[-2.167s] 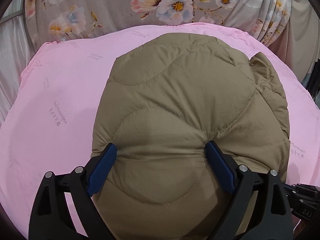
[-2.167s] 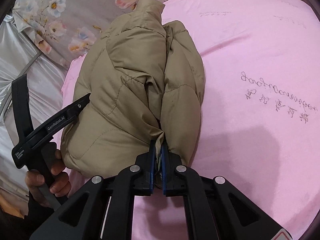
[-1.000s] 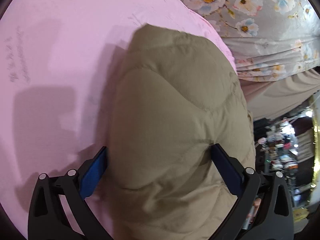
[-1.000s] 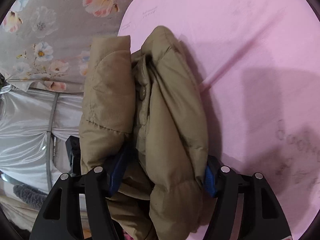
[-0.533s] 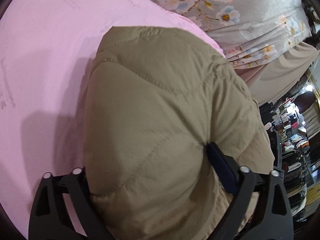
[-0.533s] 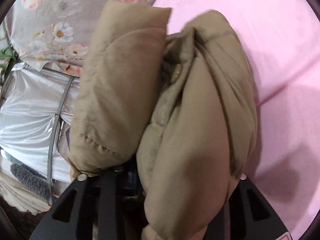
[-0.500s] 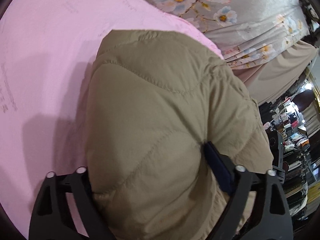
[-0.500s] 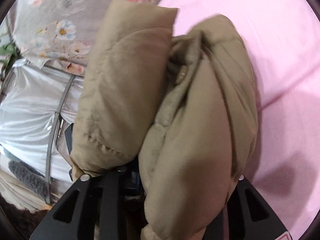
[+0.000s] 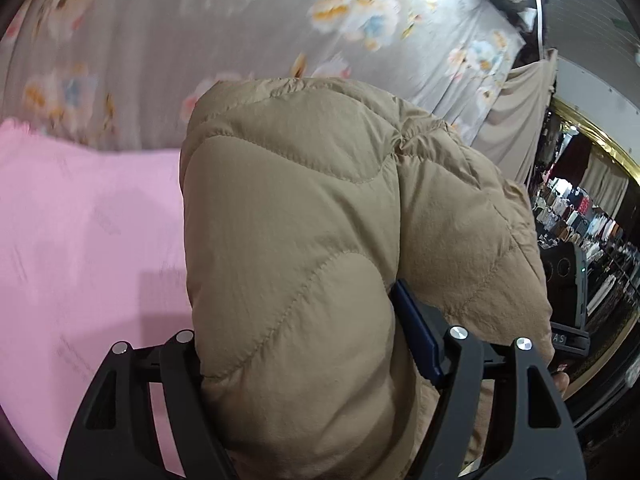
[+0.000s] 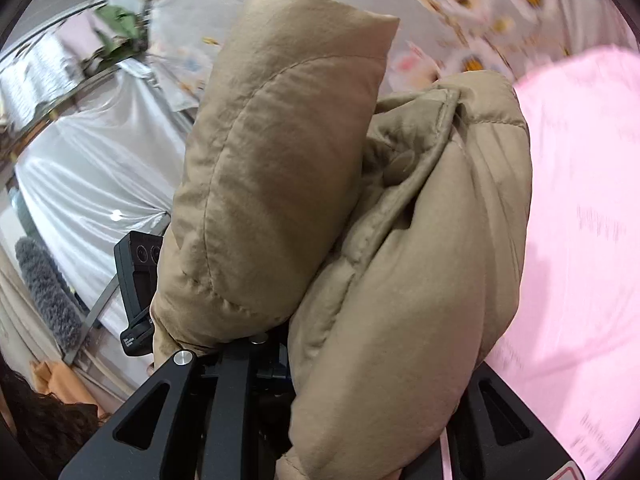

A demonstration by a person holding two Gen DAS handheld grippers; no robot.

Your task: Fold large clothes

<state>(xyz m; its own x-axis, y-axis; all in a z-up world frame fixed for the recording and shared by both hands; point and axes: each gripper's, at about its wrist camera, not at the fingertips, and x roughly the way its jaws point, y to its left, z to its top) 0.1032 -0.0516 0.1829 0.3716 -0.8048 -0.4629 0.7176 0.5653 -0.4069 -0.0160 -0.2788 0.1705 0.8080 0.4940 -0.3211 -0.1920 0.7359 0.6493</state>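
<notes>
Jacket (image 9: 304,248): tan, matte, finely crinkled shell, puffy fill, curved quilting seams. Folded into a thick bundle; seen in the right wrist view (image 10: 400,240) as two padded lobes with a piped edge and a round snap in the crease between them.

Long axis runs away from both cameras along the fingers, the far end tilted upward against the floral cloth (image 9: 200,32). Bundle is held lifted, clear of the pink sheet (image 9: 80,220), which lies below and to one side, soft and faintly printed.

Left gripper (image 9: 296,344): jaws have just been closing; bundle is clamped between them, blue pad (image 9: 416,332) pressed into the fabric, other pad hidden by it.

Right gripper (image 10: 280,356): jaws have just been closing; fingertips buried under the jacket, fabric bunched between them and gripped.

Silvery satin drape (image 10: 100,168) is seen at left of the right wrist view.
</notes>
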